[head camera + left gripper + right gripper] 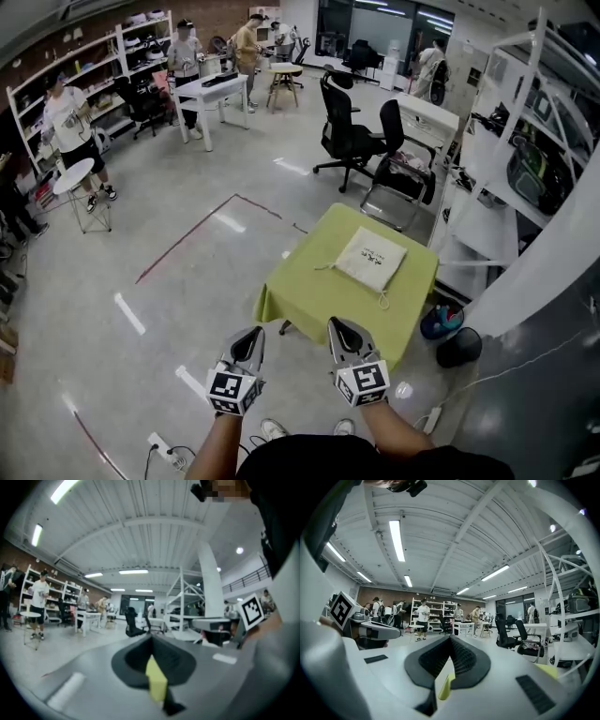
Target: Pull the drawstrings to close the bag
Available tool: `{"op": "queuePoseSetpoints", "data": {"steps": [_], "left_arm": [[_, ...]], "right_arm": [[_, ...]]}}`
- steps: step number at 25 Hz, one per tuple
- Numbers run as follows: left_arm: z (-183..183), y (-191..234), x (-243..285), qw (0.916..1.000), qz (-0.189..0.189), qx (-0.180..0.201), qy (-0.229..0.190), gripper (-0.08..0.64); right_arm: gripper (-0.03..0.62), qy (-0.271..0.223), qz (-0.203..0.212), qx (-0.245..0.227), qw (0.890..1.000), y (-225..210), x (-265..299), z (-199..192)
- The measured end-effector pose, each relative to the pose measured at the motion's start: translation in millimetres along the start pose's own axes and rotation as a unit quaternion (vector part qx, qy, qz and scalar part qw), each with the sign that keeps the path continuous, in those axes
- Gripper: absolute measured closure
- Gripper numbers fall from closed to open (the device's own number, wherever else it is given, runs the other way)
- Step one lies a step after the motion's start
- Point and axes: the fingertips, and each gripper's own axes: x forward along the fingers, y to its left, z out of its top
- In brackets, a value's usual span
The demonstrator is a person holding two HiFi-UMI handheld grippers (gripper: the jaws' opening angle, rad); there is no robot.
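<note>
A flat cream drawstring bag [371, 258] lies on a small table with a yellow-green cloth [309, 300], its strings trailing off its left corner and its near corner. My left gripper [249, 342] and right gripper [343, 335] are held side by side in front of the table's near edge, well short of the bag. Both are shut with nothing in them. In the left gripper view the left gripper [151, 641] points out into the room with its jaws together. The right gripper [451, 642] in its own view likewise has its jaws closed and a sliver of the green cloth [547, 670] at right.
Two black office chairs [352, 136] stand beyond the table. White shelving [525, 159] runs along the right side. A dark bin [459, 347] and a blue object [439, 322] sit on the floor at the table's right. People stand by white tables [211, 94] at the back left.
</note>
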Motion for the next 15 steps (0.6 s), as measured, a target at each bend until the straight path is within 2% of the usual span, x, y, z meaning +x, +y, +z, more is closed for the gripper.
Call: {"op": "queuePoseSetpoints", "data": {"steps": [9,15], "left_arm": [[-12,21,-4,0.9996,-0.026,0.003,0.012,0.555],[-14,22,6,0.9990,-0.043,0.001,0.014,0.555]], "right_arm": [[0.594,-0.003,-0.021,-0.001,1.000,23,3,-2],[0.594,0.000,-0.034,-0.009,0.999,21,8,2]]}}
